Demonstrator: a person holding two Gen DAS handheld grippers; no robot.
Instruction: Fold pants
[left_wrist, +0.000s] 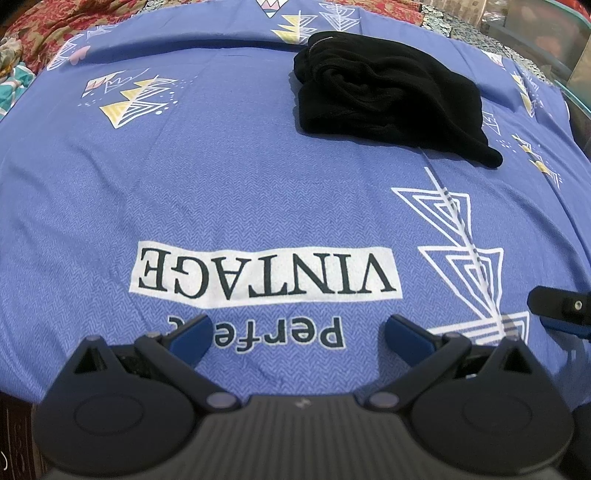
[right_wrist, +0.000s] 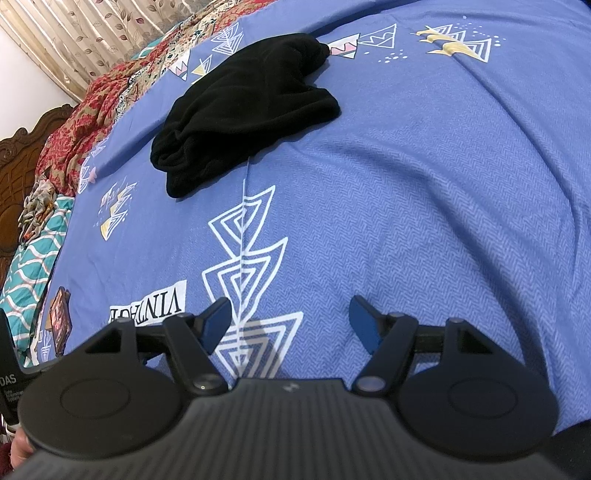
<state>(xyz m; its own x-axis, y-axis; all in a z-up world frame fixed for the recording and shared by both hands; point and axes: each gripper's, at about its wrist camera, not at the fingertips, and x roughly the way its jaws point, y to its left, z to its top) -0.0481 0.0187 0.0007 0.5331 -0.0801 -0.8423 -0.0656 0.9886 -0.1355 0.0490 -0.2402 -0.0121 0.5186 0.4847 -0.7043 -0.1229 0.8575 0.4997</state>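
- Two grippers over the blue printed bedsheet (left_wrist: 258, 184), both well short of the garment.
- Left gripper (left_wrist: 295, 334): fingers spread wide, nothing between them, only sheet below.
- Black pants (left_wrist: 391, 99): bunched in a loose heap on the sheet, far side, ahead of both grippers and well apart from them; right of centre in the left wrist view, left of centre (right_wrist: 247, 110) in the right wrist view.
- Right gripper (right_wrist: 291, 325): fingers released, wide apart, empty.
- Handling, judged: soft, light, limp knit; no stiffness, likely to sag and drag when lifted. Best taken at an outer edge or corner, ideally the waistband; waistband not identifiable in the heap.
- Orientation: long axis runs roughly diagonal, one tapered end toward the grippers. Waist end and leg ends not distinguishable.
- Status, judged: folding not yet begun; spreading flat required first.
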